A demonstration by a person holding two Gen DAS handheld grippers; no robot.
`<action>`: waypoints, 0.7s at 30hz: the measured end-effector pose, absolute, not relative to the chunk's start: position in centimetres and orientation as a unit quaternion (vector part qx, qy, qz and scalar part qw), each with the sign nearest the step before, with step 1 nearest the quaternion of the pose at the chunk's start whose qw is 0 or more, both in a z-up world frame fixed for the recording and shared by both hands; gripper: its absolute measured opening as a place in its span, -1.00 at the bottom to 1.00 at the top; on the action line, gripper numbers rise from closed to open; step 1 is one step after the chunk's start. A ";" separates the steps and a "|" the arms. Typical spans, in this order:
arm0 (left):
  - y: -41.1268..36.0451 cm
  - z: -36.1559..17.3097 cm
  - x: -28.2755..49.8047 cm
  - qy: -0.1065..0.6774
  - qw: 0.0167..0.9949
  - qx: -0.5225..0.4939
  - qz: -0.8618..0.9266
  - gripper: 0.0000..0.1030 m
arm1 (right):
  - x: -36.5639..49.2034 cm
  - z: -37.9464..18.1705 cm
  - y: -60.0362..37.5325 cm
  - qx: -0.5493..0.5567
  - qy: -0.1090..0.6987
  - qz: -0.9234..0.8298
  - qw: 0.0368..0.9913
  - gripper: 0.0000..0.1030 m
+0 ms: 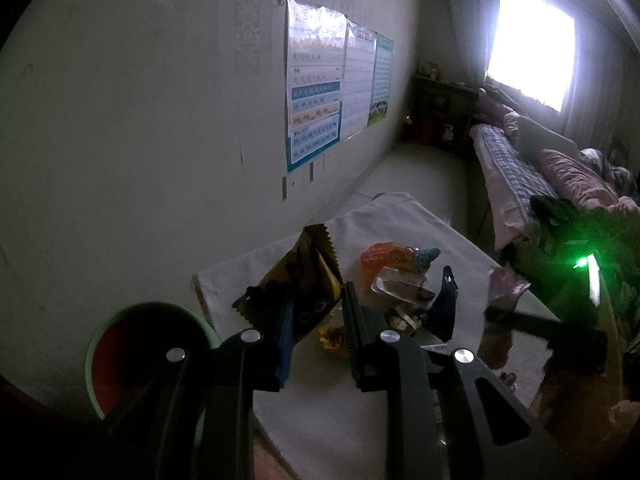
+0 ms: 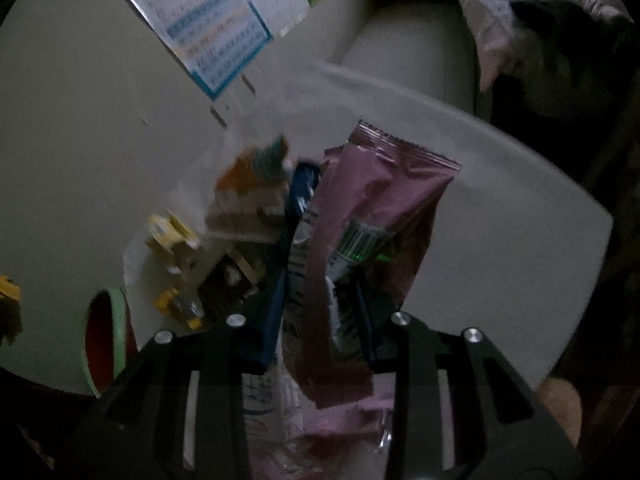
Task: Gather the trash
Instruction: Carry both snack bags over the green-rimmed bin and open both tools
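Through the left wrist camera I am seeing the left gripper [image 1: 316,312] with its jaws clamped on a yellow wrapper [image 1: 310,276], which is standing up between the pads above the desk [image 1: 404,216]. The bin [image 1: 132,354], green-rimmed and red inside, is sitting on the floor just off the desk's near left corner, almost under this hand. The rest of the trash is lying in a heap [image 1: 400,292] at the middle of the desk. The right gripper [image 1: 498,312] is showing at the desk's right edge with a pink wrapper [image 1: 506,284] sticking up from it.

Through the right wrist camera, which is blurred, I am seeing the jaws of the right gripper [image 2: 316,304] pressing on the pink wrapper [image 2: 372,216], which is standing clear of the desk [image 2: 520,240]. The bin [image 2: 106,344] is lying low on the left, well apart from this hand.

I judge the step in hand to be carrying both wrappers to the bin. To do it well I am keeping both grips firm, taking the left one over the rim first since it is nearest, and only parting the jaws once each wrapper is hanging squarely above the opening, because light foil is liable to drift aside.
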State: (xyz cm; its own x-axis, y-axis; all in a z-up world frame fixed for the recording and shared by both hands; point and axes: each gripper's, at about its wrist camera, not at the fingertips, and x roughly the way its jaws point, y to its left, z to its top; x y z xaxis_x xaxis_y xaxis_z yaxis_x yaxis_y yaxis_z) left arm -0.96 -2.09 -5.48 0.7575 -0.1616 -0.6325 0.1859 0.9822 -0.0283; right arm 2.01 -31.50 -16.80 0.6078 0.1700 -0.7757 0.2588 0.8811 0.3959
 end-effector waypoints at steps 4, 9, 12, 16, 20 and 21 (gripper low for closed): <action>-2.0 -5.4 -1.0 0.333 0.938 0.016 -0.089 -0.61 | 1.3 -13.7 -31.4 0.225 0.403 -0.022 0.887 -0.37; -1.8 -5.4 -1.0 0.331 0.939 0.016 -0.086 -0.61 | 0.4 -10.5 -30.2 0.201 0.371 -0.005 0.907 -0.37; -1.6 -5.3 -1.1 0.330 0.940 0.015 -0.084 -0.61 | -0.3 -9.1 -28.9 0.184 0.358 0.009 0.916 -0.37; -1.3 -5.3 -1.2 0.328 0.941 0.014 -0.082 -0.60 | -1.0 -8.1 -27.3 0.169 0.349 0.031 0.921 -0.37; -1.0 -5.3 -1.4 0.328 0.941 0.013 -0.079 -0.60 | -1.4 -7.4 -25.9 0.165 0.347 0.057 0.922 -0.37; -0.9 -5.3 -1.3 0.328 0.941 0.012 -0.078 -0.60 | -1.4 -7.3 -25.8 0.164 0.346 0.060 0.922 -0.37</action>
